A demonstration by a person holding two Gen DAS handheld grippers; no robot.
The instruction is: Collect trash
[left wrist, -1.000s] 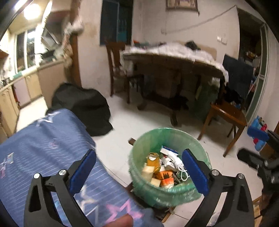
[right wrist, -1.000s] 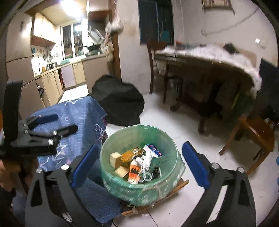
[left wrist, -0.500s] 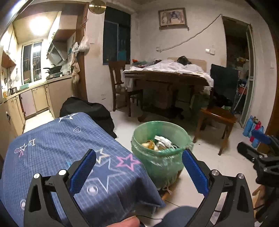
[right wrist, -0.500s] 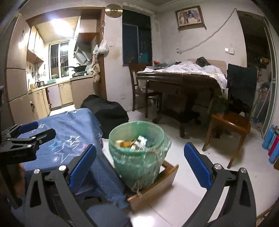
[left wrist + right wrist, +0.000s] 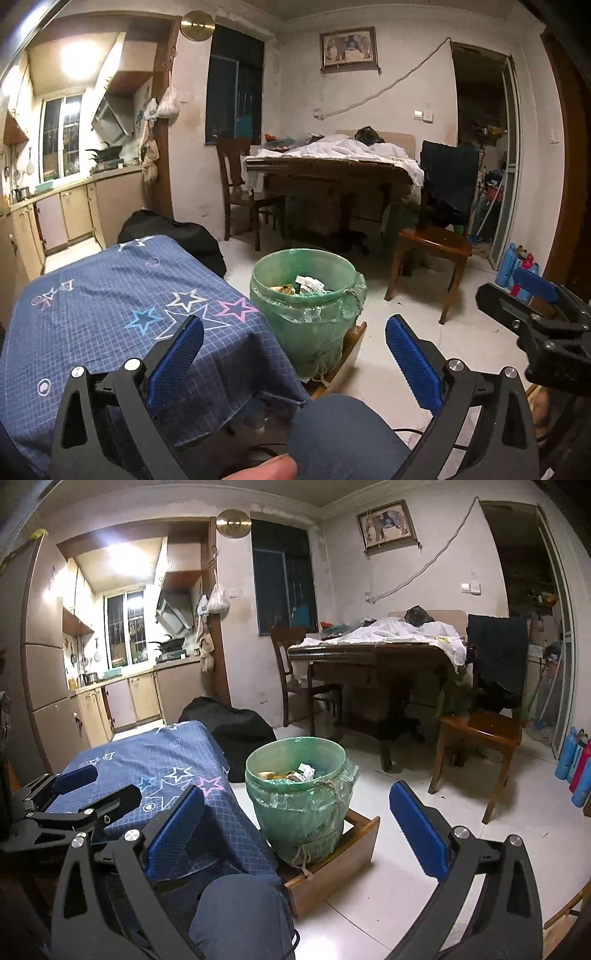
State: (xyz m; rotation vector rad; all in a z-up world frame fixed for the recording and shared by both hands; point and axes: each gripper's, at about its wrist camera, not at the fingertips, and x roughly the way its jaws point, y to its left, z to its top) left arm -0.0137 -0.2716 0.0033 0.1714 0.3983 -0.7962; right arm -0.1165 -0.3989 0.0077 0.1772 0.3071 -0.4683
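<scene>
Left wrist view: we see the left gripper (image 5: 293, 352) spread wide, empty, above the blue star cloth (image 5: 110, 310). Right gripper (image 5: 297, 825) gapes wide too, the green bin (image 5: 299, 805) of trash (image 5: 295, 770) between its fingers.

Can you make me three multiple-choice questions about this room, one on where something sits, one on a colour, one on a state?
1. Where does the green plastic-lined trash bin stand?
A. in a shallow wooden tray on the floor
B. on the wooden chair
C. on the blue cloth

2. What colour are the pads on the left gripper fingers?
A. red
B. blue
C. yellow

3. What state is the right gripper in?
A. shut on paper
B. shut on nothing
C. open and empty

Answers: 1 A, the tray's wooden rim shows under the bin. 2 B, both pads are blue. 3 C, its fingers stand wide apart with nothing between them.
</scene>
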